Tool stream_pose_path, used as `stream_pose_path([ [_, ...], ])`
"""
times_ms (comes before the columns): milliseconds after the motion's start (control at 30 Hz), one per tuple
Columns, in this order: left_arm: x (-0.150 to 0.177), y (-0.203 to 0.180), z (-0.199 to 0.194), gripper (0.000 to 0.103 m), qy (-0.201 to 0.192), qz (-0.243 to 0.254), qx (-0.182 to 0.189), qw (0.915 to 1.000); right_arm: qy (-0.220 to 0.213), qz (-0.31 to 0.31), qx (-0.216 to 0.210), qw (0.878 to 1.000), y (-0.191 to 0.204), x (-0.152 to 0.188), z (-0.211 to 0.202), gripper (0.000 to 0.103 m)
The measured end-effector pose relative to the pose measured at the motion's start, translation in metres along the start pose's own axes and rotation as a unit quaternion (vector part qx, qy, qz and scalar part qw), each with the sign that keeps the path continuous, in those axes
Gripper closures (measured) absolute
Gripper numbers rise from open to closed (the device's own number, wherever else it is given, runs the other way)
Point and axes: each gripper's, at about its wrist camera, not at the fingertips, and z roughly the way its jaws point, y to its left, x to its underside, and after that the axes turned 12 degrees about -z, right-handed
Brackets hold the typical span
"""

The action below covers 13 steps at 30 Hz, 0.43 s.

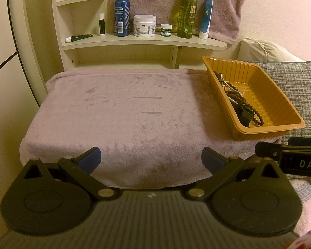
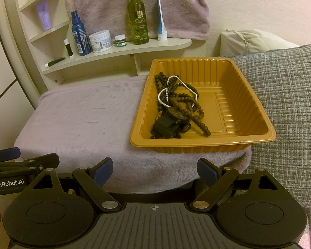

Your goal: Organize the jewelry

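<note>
An orange ribbed tray (image 2: 234, 143) stands on the right end of a pink towel-covered table (image 2: 83, 116). In it lie a brown bead necklace (image 2: 188, 105), a white pearl strand (image 2: 164, 95) and a black hair clip (image 2: 170, 123). The tray (image 1: 265, 136) and beads (image 1: 240, 101) also show in the left wrist view. My left gripper (image 1: 151, 161) is open and empty over the towel's near edge. My right gripper (image 2: 154, 173) is open and empty just in front of the tray.
A cream shelf (image 1: 145, 41) behind the table holds a blue bottle (image 1: 122, 12), a white cream jar (image 1: 144, 25), a green spray bottle (image 1: 187, 14) and tubes. A grey cushion (image 2: 290, 95) lies right of the tray. A pink towel (image 2: 134, 6) hangs on the wall.
</note>
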Motion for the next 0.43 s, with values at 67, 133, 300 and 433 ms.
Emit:
stream_pose_path([
  [67, 0.0001, 0.0001, -0.0001, 0.001, 0.0, 0.001, 0.0, 1.0, 0.0, 0.0, 0.0, 1.0, 0.0001, 0.0, -0.0001, 0.015],
  [133, 0.0001, 0.0004, 0.0, 0.001, 0.0, 0.001, 0.001, 1.0, 0.0, 0.0, 0.0, 1.0, 0.0001, 0.0, -0.0004, 0.015],
  [300, 0.0006, -0.0014, -0.0011, 0.0, -0.002, -0.001, 0.004, 1.0, 0.0, 0.0, 0.0, 1.0, 0.0001, -0.0001, -0.0004, 0.015],
  [433, 0.0023, 0.0021, -0.0016, 0.0, -0.007, -0.004, 0.008, 0.9999, 0.0, 0.0, 0.0, 1.0, 0.0001, 0.0, -0.0003, 0.015],
])
